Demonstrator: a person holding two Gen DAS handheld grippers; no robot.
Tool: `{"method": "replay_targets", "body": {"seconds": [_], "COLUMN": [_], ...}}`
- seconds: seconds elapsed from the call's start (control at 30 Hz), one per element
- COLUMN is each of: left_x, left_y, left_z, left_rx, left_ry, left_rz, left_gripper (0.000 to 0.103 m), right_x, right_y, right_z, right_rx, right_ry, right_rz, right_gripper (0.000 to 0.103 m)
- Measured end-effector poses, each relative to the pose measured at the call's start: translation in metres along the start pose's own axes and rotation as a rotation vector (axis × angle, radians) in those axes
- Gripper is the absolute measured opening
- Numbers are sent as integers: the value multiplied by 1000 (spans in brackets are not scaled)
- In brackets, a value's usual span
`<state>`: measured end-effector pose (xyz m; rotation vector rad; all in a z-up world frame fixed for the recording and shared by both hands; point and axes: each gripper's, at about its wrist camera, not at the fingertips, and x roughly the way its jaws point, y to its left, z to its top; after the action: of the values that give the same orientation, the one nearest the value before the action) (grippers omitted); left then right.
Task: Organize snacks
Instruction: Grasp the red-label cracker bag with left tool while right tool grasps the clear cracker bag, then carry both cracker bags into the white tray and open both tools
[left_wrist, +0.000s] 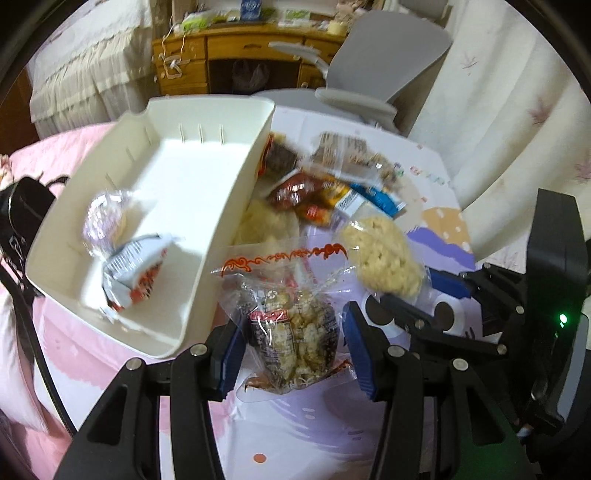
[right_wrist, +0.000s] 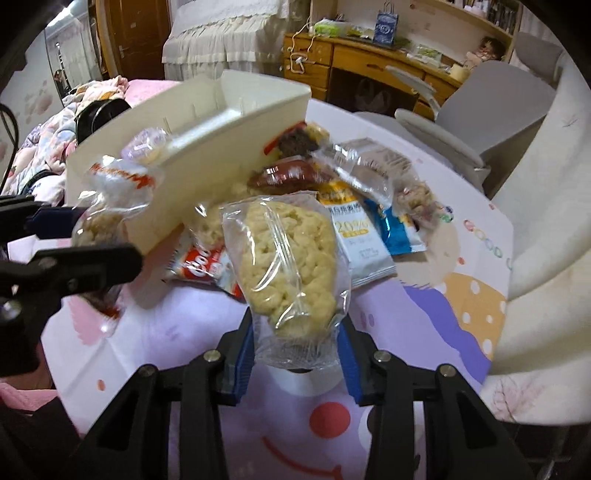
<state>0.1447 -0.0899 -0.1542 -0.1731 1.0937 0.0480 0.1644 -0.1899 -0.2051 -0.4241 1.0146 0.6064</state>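
The left tongs (left_wrist: 291, 350) are clamped on a clear bag of brown puffed-rice pieces (left_wrist: 291, 332), the blue pads (left_wrist: 231, 354) pressing its lower half from both sides, so the bag stands up between them with its red-printed sealed top free above. The right tongs (right_wrist: 295, 350) are clamped on a clear packet holding a pale yellow puffed cake (right_wrist: 291, 266), gripped at its bottom end while the rest rises above the pads. Both packets look very light and crinkly; the film is slick and gives under pressure, and the contents are brittle, so a hard squeeze would probably crush them. A hold across the filled body, as here, seems safer than pinching the loose sealed edge, which could slide out. Both tongs point steeply downward and sit side by side, each showing in the other's view, with the packets apparently lifted clear of the patterned cloth (right_wrist: 424, 314) below. Just beyond and to the left stands a cream plastic bin (left_wrist: 229, 206), open-topped and tilted in the fisheye, already holding a round wrapped snack (left_wrist: 105, 218) and a red-and-white packet (left_wrist: 133, 273). Beside the bin's right wall lies the remaining pile of snacks (left_wrist: 325, 192), still unsorted. A wooden desk (left_wrist: 236, 48) and grey chair (left_wrist: 391, 55) stand farther back.
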Motion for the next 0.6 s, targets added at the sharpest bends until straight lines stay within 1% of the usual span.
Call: {"method": "replay_targets", "body": {"seconds": [0.07, 0.23, 0.33, 0.43, 0.6], "left_x": [-12, -41, -55, -72, -90], "left_y": [1, 10, 18, 32, 61], "left_z": [2, 7, 11, 15, 25], "left_rx": [24, 88, 136, 178, 214], "left_ry": [-28, -92, -112, -139, -164], "left_rz": [-11, -30, -42, -59, -72], "left_gripper": [49, 49, 49, 49, 49], "right_x": [-15, -42, -57, -66, -72], "right_y": [6, 26, 40, 58, 89], "right_z": [4, 13, 18, 24, 33], "right_rx": [17, 45, 89, 142, 212], "right_ry": [-18, -57, -84, -97, -94], "right_rz": [21, 19, 27, 31, 21], "right_gripper": [41, 41, 41, 41, 41]}}
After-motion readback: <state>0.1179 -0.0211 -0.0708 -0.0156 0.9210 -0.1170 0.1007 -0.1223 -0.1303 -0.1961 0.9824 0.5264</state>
